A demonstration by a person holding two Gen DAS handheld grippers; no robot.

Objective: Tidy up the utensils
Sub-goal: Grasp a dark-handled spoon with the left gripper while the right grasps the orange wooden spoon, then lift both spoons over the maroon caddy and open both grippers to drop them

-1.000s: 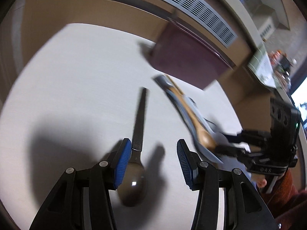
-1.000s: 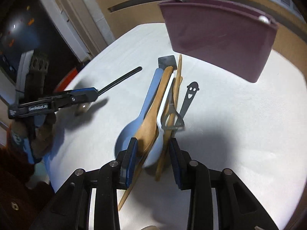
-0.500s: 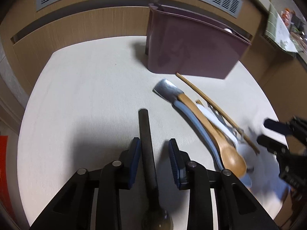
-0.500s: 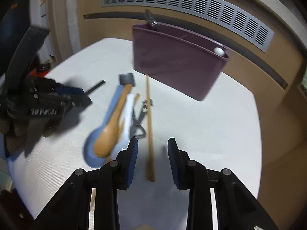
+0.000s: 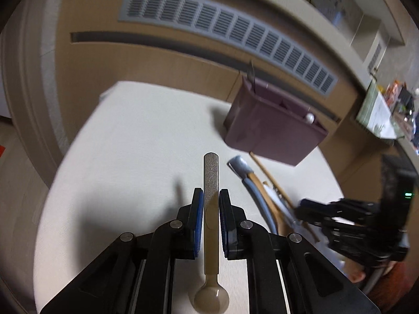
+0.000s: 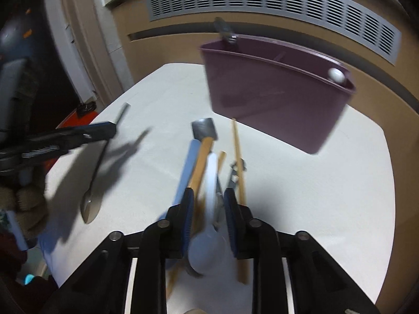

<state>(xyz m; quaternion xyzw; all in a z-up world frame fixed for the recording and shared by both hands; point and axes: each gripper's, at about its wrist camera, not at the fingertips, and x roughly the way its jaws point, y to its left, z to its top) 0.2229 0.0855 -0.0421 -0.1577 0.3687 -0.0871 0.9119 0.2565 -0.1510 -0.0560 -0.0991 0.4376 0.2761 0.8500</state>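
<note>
Table (image 5: 125,141)-lifted spoon (image 5: 211,225), claw (image 5: 210,204) newly clamped.

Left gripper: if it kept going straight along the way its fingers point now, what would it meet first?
Probably bare tabletop. The left gripper, shut on the metal spoon, points past the left end of the purple caddy, toward the wood-panelled wall. Depth is unclear, so the caddy might be grazed.

Illumination is dim and indoor. The white counter (image 5: 136,141) is the brightest surface. Soft dark shadows fall left of the fingers (image 5: 197,209). Motion blur smears the left gripper (image 6: 65,141) in the right wrist view. Fisheye distortion bends the vent grille (image 6: 262,5); the corners vignette to black.
</note>
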